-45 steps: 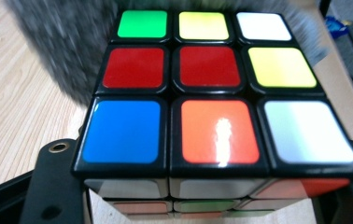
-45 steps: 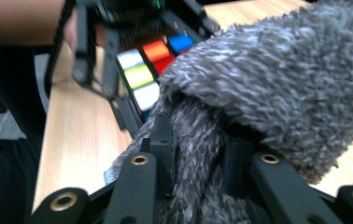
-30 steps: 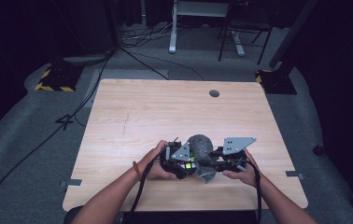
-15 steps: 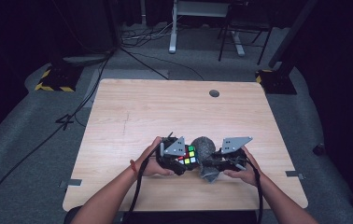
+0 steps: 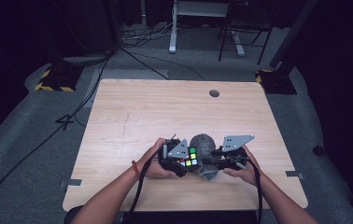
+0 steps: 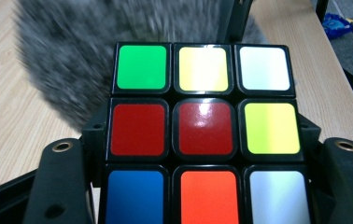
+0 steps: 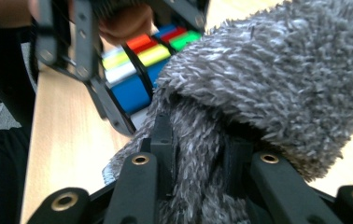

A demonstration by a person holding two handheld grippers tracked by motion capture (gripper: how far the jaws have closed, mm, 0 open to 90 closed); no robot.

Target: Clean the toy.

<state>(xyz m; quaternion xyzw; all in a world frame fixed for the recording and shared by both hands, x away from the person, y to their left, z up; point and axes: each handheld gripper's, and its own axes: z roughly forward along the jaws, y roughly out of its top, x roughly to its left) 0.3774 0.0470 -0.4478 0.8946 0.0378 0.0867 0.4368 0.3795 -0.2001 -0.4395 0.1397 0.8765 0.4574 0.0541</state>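
Observation:
A Rubik's cube [image 5: 191,157] is clamped in my left gripper [image 5: 187,161] near the table's front middle. In the left gripper view the cube [image 6: 205,128] sits between the jaws of my left gripper [image 6: 205,191], and its face shows green, yellow, white, red, blue and orange tiles. My right gripper [image 5: 213,164] is shut on a grey fuzzy cloth [image 5: 202,145] that bulges up beside the cube. In the right gripper view the cloth [image 7: 277,79] is pinched in my right gripper [image 7: 198,158], with the cube [image 7: 137,60] just behind it.
The wooden table [image 5: 165,112] has a round cable hole [image 5: 214,93] near its far edge. Cables trail from both grippers over the front edge. Beyond the table stand a desk frame [image 5: 172,28], a chair and yellow-black striped bases [image 5: 53,79].
My left gripper has rolled with the cube, so its grey plate and a coloured face now point up. The right gripper and the fuzzy cloth have barely shifted.

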